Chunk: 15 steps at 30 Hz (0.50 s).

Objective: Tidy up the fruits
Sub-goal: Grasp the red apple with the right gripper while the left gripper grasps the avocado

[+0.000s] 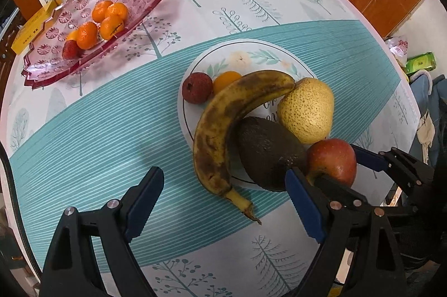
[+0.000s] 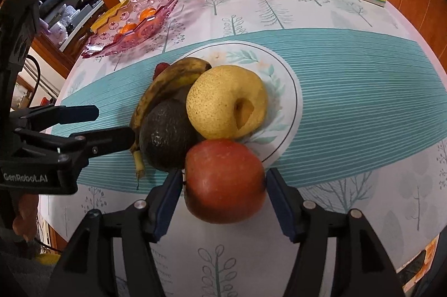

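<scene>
Straddling the round red apple (image 2: 225, 181), your right gripper (image 2: 220, 199) stands released, pads just clear, the fruit resting at the flowered white plate's (image 2: 290, 90) near rim. Your left gripper (image 1: 223, 202) gapes empty before the spotted yellow banana (image 1: 223, 129).

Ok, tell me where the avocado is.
On the floral plate at its near edge, the avocado lies between the banana and the apple, just below the pear.

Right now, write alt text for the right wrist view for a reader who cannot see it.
A red apple sits between the right gripper's open blue-padded fingers, at the near edge of a floral plate holding a yellow pear, a dark avocado and a spotted banana. The left gripper reaches in from the left; a pink tray of oranges stands behind.
</scene>
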### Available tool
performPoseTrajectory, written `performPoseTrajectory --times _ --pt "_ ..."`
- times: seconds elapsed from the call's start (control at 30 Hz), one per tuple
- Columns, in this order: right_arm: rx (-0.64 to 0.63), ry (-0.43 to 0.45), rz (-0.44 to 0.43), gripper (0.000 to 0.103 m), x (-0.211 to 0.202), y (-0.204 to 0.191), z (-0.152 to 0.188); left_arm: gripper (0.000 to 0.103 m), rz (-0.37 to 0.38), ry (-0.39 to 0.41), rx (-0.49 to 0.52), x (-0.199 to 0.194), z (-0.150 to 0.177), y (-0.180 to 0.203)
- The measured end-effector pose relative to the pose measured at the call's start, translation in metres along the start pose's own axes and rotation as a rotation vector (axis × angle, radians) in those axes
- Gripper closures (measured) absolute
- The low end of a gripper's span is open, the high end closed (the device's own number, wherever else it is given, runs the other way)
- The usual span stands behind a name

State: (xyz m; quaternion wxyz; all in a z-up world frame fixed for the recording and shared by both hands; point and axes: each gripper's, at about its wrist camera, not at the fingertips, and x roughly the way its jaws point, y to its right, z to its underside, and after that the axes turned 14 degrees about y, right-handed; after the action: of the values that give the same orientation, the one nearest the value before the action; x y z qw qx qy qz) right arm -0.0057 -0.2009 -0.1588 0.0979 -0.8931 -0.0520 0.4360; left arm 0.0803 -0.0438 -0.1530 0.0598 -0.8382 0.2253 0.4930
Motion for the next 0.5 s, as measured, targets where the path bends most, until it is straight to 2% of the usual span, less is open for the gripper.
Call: performPoseTrajectory --times 0.1,0.3,0.5 --pt "-0.015 -0.024 0.004 0.039 0.008 0.0 0.002 0.015 0.004 -0.007 0.003 0.003 0.0 0.004" --pt "-0.006 0.003 -0.037 0.04 0.008 0.003 0.009 0.015 -0.001 -0.029 0.006 0.008 -0.001 0.008" --pt "0.003 0.023 0.005 0.04 0.0 0.014 0.011 0.015 0.025 -0.04 -0.004 0.012 -0.002 0.016"
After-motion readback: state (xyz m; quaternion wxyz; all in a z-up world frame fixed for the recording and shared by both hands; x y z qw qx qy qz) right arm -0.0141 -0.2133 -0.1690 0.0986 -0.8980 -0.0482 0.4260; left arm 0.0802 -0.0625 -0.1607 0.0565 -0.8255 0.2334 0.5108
